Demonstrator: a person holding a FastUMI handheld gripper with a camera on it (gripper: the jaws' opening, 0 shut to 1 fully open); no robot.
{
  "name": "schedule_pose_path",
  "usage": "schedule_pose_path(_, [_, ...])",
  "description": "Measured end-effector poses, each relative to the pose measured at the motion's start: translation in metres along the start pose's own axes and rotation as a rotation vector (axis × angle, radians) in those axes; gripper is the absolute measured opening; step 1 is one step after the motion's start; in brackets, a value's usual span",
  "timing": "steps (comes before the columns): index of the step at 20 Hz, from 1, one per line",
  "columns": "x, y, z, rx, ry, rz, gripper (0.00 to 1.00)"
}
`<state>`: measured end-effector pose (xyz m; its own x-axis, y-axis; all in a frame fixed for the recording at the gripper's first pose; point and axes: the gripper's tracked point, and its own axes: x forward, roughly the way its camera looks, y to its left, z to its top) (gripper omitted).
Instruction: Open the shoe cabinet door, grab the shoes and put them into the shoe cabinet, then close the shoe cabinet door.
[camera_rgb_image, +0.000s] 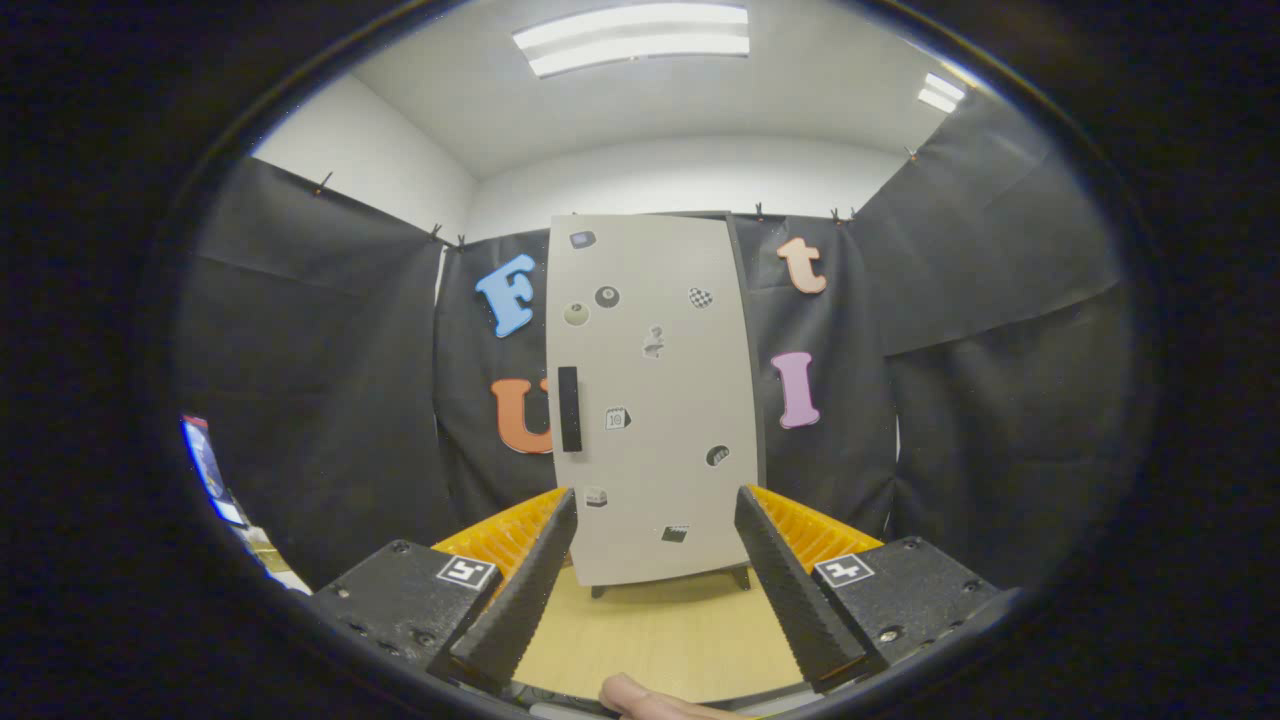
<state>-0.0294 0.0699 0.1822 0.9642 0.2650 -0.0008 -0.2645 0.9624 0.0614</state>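
The shoe cabinet stands upright on the wooden worktop, well beyond the gripper's fingers and framed in the gap between them. Its door, a pale grey panel, is closed and faces the camera. A dark vertical handle sits on the door's left edge, about halfway up. Small stickers are scattered over the door: a dark ball and a pale round one above the handle, a checkered one toward the upper right, a square one just right of the handle, and a few more lower down. Short dark feet show under the cabinet's bottom edge, resting on the worktop.

The gripper is open, its two fingers spread wide apart with nothing between them but the view of the cabinet and the bare worktop. The fingers are ribbed on their inner faces and do not touch the cabinet. Each finger mount carries a small square marker.

A fingertip of the person's hand shows below the cabinet, at the near edge of the worktop between the finger bases.

Behind the cabinet hangs the black cloth wall, clipped along its top, with a white wall and ceiling lights above it.
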Motion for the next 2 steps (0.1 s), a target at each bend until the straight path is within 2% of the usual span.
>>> schedule_pose_path(2, [0.0035, 0.0022, -0.0034, 0.006, 0.019, 0.005, 1.00])
